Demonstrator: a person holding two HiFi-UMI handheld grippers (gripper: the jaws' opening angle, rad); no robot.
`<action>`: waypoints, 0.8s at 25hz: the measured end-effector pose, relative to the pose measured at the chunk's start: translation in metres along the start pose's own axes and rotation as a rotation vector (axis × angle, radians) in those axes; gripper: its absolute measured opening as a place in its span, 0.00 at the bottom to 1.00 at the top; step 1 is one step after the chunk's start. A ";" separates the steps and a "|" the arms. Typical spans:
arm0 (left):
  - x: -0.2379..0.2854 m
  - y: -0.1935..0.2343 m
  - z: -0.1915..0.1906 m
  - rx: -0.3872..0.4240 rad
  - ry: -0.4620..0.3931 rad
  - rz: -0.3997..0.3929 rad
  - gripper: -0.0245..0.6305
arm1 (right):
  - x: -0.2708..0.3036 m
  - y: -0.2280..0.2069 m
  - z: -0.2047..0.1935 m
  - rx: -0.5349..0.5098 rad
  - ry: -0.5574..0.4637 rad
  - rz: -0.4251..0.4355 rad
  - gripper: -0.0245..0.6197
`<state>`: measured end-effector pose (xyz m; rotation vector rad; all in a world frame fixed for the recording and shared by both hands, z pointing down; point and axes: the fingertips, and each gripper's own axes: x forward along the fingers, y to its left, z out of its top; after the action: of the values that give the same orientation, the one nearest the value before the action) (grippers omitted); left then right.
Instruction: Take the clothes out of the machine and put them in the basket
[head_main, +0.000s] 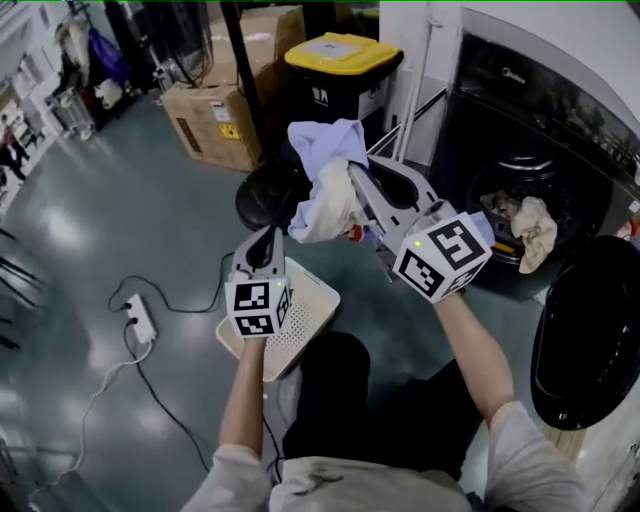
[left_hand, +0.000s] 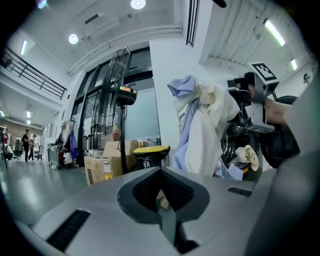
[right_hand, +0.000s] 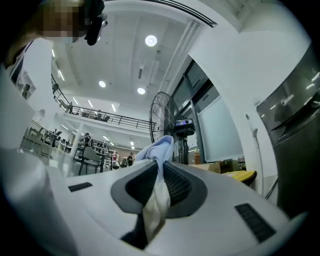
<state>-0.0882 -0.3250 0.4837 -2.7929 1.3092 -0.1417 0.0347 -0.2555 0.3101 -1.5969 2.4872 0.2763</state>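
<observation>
Now | clothes (head_main: 318, 150) pinched in right gripper (head_main: 352, 180) | hanging below it

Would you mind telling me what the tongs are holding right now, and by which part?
The right tongs pinch a bundle of clothes at a bunched middle fold; the left tongs look shut and empty.

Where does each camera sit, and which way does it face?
Head view: on the person's head, facing steeply down at the left gripper, right gripper, basket; forearms and lap show.
Left gripper view: on that gripper, facing level toward the clothes and washing machine; the right hand shows.
Right gripper view: on that gripper, tilted up toward the ceiling, jaws pinching clothes; the person's head shows.
All share the clothes and yellow-lidded bin.
</observation>
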 end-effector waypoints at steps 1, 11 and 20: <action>-0.004 0.007 0.000 -0.001 0.001 0.016 0.07 | 0.007 0.007 0.002 0.005 -0.009 0.018 0.12; -0.037 0.068 0.000 -0.007 0.011 0.125 0.07 | 0.071 0.076 0.051 0.088 -0.126 0.197 0.12; -0.079 0.110 0.002 0.008 0.022 0.251 0.07 | 0.095 0.127 0.064 0.137 -0.169 0.333 0.12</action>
<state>-0.2222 -0.3343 0.4672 -2.5980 1.6438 -0.1659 -0.1168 -0.2714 0.2331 -1.0588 2.5655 0.2647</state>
